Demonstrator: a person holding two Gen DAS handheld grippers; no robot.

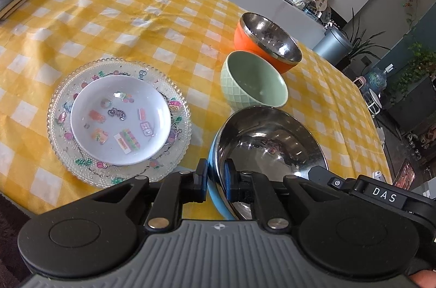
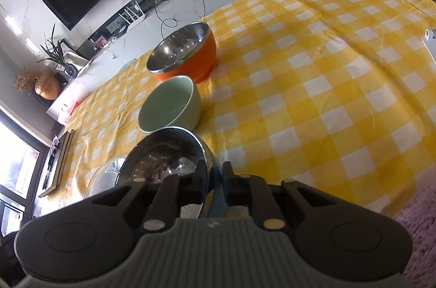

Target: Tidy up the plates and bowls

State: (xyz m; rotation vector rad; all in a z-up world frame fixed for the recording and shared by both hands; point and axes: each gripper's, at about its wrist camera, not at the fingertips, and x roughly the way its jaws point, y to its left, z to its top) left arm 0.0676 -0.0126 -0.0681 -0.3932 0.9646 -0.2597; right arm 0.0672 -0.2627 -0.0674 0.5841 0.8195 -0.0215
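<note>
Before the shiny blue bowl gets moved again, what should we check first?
1. Left gripper jaws pinch the blue-sided steel bowl rim: ok.
2. Right gripper jaws pinch its opposite rim: ok.
3. Blue bowl clear of the green ceramic bowl: cannot tell.
4. Orange-sided steel bowl empty: ok.
5. Small white plate sits centred on the clear beaded glass plate: ok.

yellow-and-white checked tablecloth (image 1: 136,15); orange bowl (image 1: 253,42), quilted pale-green bowl (image 1: 237,80), blue steel-lined bowl (image 1: 215,195); white sticker-patterned plate (image 1: 120,121) on clear beaded plate (image 1: 60,108).
</note>
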